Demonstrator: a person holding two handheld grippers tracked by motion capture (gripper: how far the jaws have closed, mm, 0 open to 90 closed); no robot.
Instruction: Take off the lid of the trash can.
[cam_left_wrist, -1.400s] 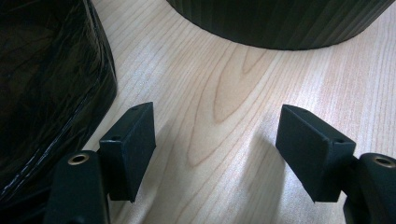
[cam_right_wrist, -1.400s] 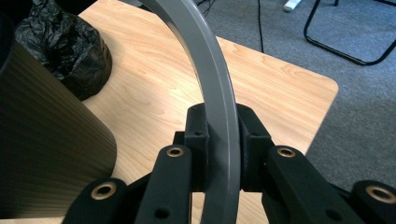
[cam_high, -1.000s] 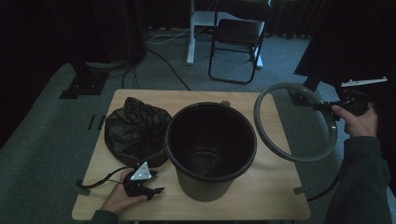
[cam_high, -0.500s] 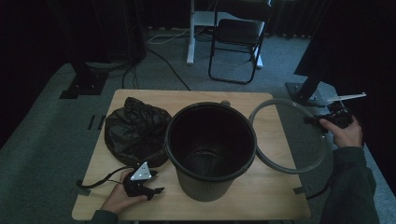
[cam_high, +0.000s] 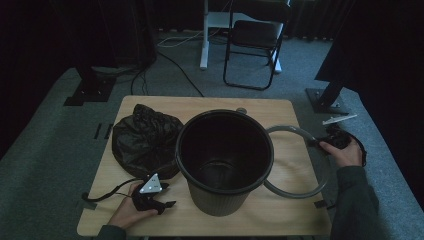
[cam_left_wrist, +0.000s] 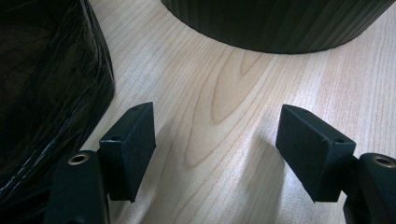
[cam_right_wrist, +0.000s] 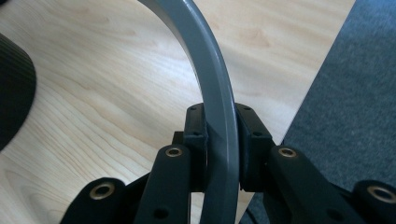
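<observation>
Table (cam_high: 295, 165) with bin (cam_high: 224, 165), bag (cam_high: 142, 140), perhaps ring (cam_high: 300, 192)

A black ribbed bucket (cam_high: 224, 160) stands on a pale wood-grain surface (cam_high: 295, 220). Left of the bucket lies a glossy black bag (cam_high: 145, 140); right of it, a grey ring (cam_high: 300, 160) sits between black claw pads. Grey carpet (cam_high: 50, 150) surrounds the surface.

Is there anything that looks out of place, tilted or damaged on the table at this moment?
Nothing looks damaged or spilled. The bin stands upright, the black bag lies crumpled beside it, and the grey ring, off the bin, is held by the right gripper at the table's right edge.
</observation>
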